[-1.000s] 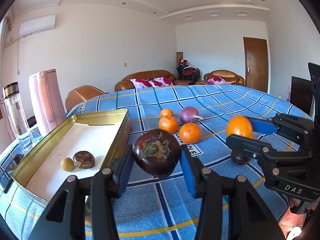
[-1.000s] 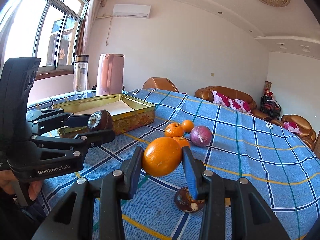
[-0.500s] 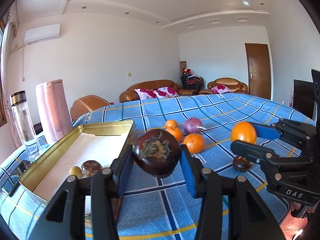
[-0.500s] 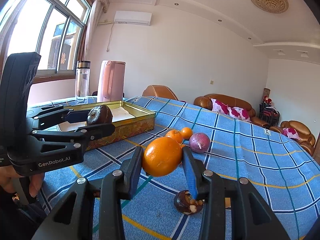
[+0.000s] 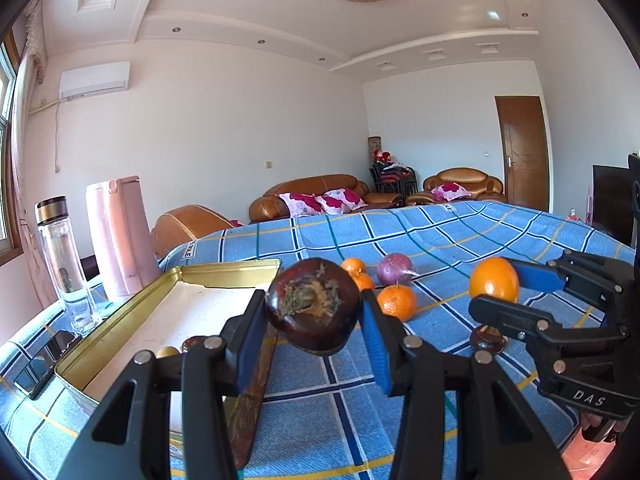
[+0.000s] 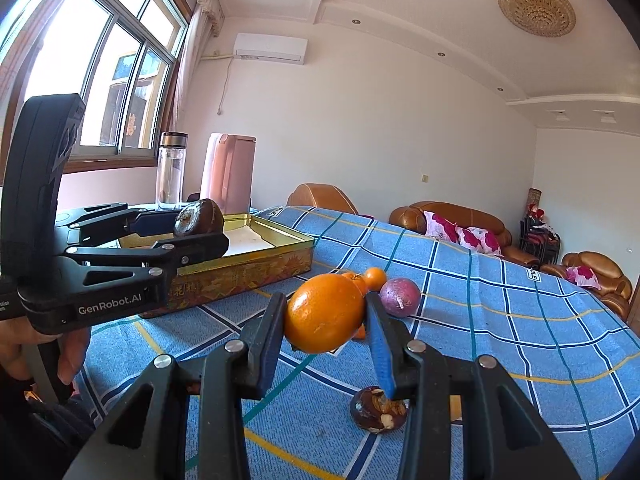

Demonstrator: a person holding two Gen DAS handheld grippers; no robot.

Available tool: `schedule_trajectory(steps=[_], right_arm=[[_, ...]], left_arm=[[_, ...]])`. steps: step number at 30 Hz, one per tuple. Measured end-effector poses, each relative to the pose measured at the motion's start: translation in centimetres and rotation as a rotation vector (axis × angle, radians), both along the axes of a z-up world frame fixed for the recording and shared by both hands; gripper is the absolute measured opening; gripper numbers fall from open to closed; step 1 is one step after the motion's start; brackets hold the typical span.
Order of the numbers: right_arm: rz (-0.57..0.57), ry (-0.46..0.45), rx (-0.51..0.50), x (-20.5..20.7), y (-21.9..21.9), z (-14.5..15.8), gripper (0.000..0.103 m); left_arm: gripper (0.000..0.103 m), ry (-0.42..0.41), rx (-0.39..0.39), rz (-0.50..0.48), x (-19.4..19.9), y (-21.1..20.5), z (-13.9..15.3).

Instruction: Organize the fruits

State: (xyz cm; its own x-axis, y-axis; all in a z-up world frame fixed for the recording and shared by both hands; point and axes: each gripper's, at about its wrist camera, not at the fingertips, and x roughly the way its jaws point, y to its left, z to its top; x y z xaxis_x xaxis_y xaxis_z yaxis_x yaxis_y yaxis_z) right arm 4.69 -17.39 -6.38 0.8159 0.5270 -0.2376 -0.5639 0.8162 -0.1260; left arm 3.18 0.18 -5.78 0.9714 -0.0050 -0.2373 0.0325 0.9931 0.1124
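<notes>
- Left gripper: blue pads clamped on round dark-brown mangosteen, held in air just R of gold metal tin tray.
- Right gripper: pads clamped on big round orange, above blue checked cloth.
- Small tangerines and purple round fruit sit on cloth, beyond both grippers.
- Broken brown fruit on cloth under R gripper.

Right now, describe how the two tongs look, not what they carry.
Both tongs are matte black plastic frames with silver rivets and blue finger pads. The left tongs carry white "GenRobot.AI" lettering on the side; the right tongs read "DAS". No cables or sleeves show.
</notes>
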Motion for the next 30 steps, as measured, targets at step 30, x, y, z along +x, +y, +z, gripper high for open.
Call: schedule_trajectory(steps=[30], right_arm=[[0.053,-0.017,0.005,-0.1,1.5,1.0,0.041]], left_arm=[[0.047,-0.028,-0.026,0.077,-0.3,2.5,1.5]])
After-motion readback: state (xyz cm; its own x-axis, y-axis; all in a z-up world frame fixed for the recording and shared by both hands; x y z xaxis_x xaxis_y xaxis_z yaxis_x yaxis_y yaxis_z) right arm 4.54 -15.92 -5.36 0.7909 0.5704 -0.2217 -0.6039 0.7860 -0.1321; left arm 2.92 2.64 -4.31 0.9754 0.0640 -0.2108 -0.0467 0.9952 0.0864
